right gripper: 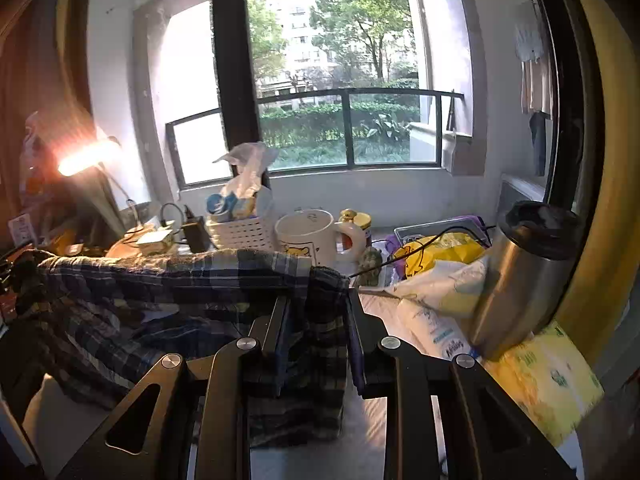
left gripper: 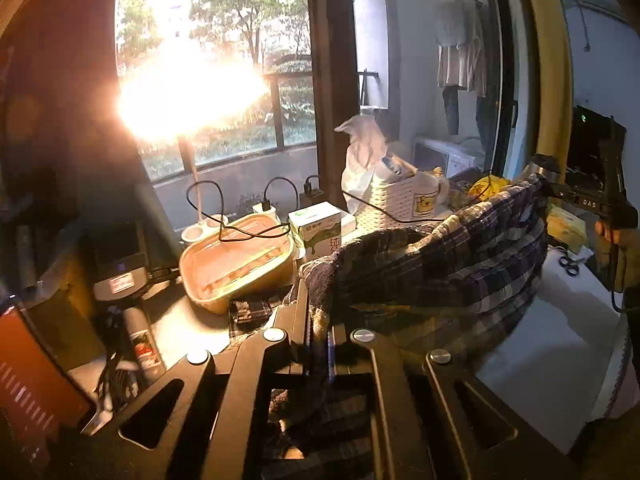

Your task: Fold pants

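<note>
A cluttered tabletop (right gripper: 372, 432) by a window holds a white mug (right gripper: 308, 236), a white basket (right gripper: 244, 234), a steel tumbler (right gripper: 520, 276), a yellow bag (right gripper: 440, 254), a lit lamp (right gripper: 86, 156) and a tan tray (left gripper: 236, 260).

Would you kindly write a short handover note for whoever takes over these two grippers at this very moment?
Left tongs: shut on one end of the plaid pants.
Right tongs: shut on the other end, also visible at the far right of the left wrist view.
The pants hang stretched between both tongs, lifted above the white table, their lower part sagging toward it.
Done: both ends gripped and raised. No finished fold shows.
Left: lay flat and fold, probably steering away from the steel tumbler and mug.
</note>
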The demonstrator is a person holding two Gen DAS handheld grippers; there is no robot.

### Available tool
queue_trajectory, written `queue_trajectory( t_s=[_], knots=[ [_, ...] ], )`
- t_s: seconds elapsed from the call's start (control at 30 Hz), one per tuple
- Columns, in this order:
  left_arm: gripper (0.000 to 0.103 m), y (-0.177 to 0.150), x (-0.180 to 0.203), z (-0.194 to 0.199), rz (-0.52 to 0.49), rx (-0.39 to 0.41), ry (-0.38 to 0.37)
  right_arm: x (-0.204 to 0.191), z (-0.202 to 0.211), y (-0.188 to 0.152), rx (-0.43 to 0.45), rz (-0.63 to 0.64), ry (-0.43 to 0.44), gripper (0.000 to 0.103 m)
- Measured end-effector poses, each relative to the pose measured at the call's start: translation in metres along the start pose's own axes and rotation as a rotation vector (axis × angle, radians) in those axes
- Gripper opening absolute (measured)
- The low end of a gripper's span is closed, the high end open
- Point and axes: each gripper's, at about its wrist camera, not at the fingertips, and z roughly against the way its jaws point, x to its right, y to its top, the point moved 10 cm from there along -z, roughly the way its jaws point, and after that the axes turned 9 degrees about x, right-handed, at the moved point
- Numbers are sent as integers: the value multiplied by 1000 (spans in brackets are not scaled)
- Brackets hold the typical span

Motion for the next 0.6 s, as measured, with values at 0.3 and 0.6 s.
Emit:
queue_trajectory(
  t_s=[0.3, 0.6],
  knots=[
    [7, -19, -41, -83, 67, -89, 24, 10, -68, -11, -82, -19, -26, 26],
    [48, -38, -95, -103, 138, -130, 146, 26, -128, -29, -156, -54, -77, 8]
  ],
)
